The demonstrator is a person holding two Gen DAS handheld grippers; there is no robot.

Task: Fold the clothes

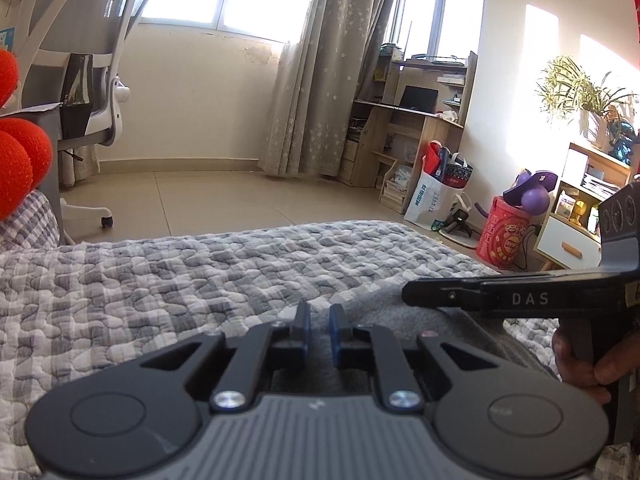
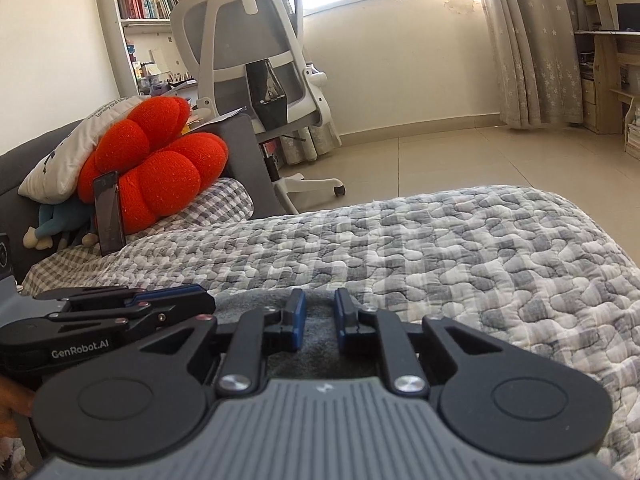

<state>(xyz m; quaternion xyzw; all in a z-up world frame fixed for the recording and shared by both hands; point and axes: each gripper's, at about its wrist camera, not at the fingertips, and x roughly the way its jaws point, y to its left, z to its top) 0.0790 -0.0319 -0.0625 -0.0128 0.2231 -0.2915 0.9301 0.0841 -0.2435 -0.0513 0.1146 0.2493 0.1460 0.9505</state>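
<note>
1. Grey garment: lies on the bed under and between my two grippers, near the front edge; only a small patch shows, so its fold state cannot be told. It looks fleecy, soft and light, and would likely sag; an edge or corner seems the best hold.
2. Left gripper: jaws narrowly parted, nothing pinched, low over the cloth.
3. Right gripper: likewise narrowly parted and not holding anything, just beside the left.
4. Quilt: grey check, bumpy.
5. Red cushion: well apart.
</note>
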